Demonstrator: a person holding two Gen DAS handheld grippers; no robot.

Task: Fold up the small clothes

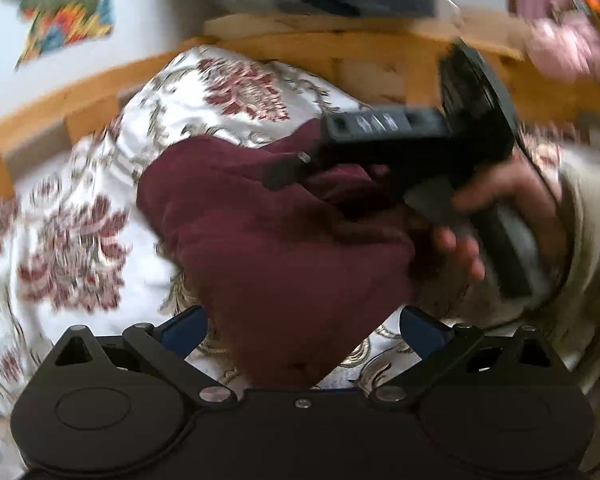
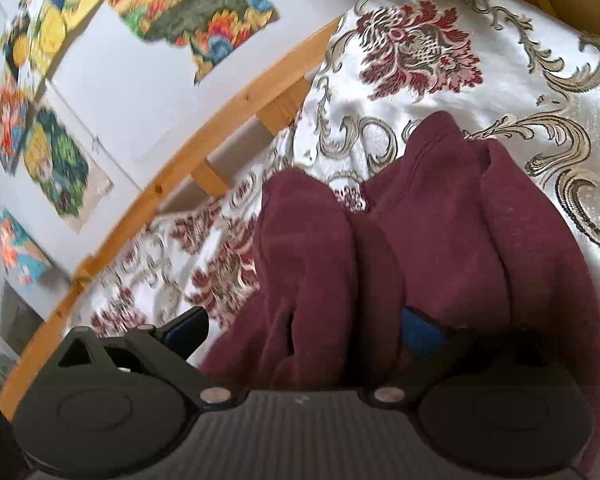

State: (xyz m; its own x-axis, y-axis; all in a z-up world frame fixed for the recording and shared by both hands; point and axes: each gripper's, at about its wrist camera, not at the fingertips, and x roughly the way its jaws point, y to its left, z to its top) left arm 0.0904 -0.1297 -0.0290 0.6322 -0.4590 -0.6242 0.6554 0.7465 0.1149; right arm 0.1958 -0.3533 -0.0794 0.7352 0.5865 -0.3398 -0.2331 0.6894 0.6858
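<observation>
Maroon garment (image 1: 276,248) mid-fold on the floral bedspread (image 1: 72,240). Left gripper (image 1: 304,320) gapes empty; right gripper (image 2: 304,320) looks spread too, cloth bunched between, grip unclear. Next, I reckon: grab the near edge.

I read this as a home bedroom: a bed with a floral satin bedspread (image 2: 440,92), a pine bed frame (image 2: 204,140), and colourful drawings (image 2: 196,12) stuck on the white wall (image 2: 140,92).

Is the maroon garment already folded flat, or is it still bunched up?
Bunched up: the maroon garment lies in thick rounded folds on the floral bedspread, not flat.
</observation>
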